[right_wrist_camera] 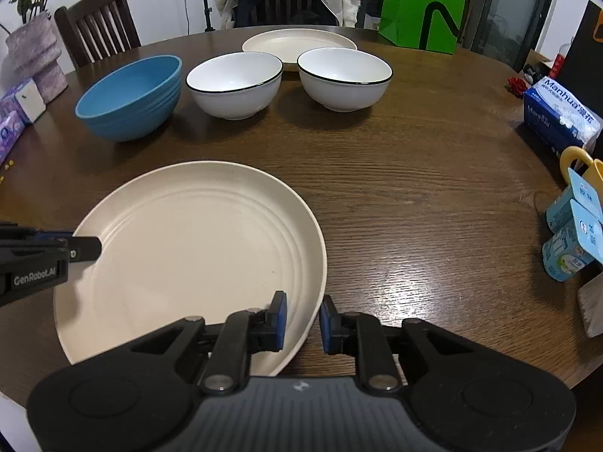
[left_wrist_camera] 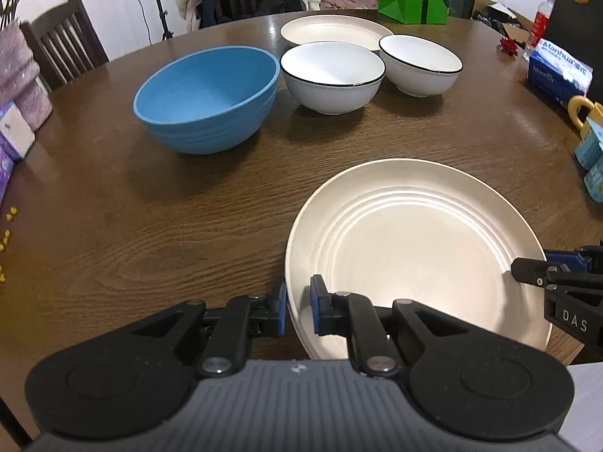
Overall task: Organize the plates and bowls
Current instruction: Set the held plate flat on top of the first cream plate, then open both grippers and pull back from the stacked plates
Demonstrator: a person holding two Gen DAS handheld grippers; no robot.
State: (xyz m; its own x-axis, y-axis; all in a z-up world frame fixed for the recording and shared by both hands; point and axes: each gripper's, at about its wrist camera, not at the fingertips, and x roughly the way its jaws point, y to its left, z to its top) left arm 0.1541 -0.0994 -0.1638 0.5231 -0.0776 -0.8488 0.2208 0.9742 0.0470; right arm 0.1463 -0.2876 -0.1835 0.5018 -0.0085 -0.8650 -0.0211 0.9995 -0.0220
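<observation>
A cream ridged plate (left_wrist_camera: 414,248) (right_wrist_camera: 188,248) lies near the front of the round wooden table (right_wrist_camera: 414,196). My left gripper (left_wrist_camera: 298,303) is shut on its left rim, blue pads on either side of the edge. My right gripper (right_wrist_camera: 303,318) is shut on its right rim in the same way. Each view shows the other gripper's finger (left_wrist_camera: 527,269) (right_wrist_camera: 86,248) over the opposite rim. Whether the plate is off the table I cannot tell. Further back stand a blue bowl (left_wrist_camera: 205,98) (right_wrist_camera: 130,98), two black-rimmed white bowls (right_wrist_camera: 233,83) (right_wrist_camera: 345,77) and a second cream plate (right_wrist_camera: 297,43).
A green paper bag (right_wrist_camera: 426,3) stands at the table's far edge. On the right are a tissue pack (right_wrist_camera: 561,120), a yellow mug (right_wrist_camera: 576,162) and yoghurt cups (right_wrist_camera: 573,233). A vase (right_wrist_camera: 35,56) and small boxes sit at the left. Chairs (right_wrist_camera: 98,22) stand behind.
</observation>
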